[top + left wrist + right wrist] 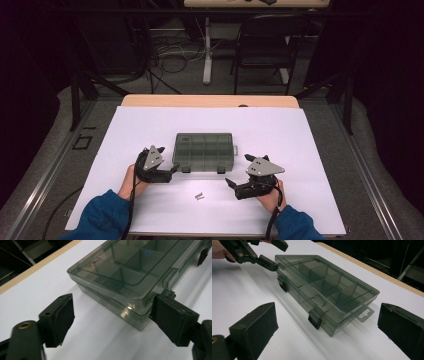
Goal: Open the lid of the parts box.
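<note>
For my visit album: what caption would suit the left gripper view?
Left gripper, jaws open, meets a corner of the closed smoky plastic organizer box on the white table.

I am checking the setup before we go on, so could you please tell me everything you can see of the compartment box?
The compartment box is a flat, rectangular case of smoky, see-through plastic. Dividers split its inside into compartments. Its lid is down, two dark latches sit on its front edge, and a hang tab sticks out at one end. It lies flat on the white sheet. One jaw of the left gripper is at its near left corner.
</note>
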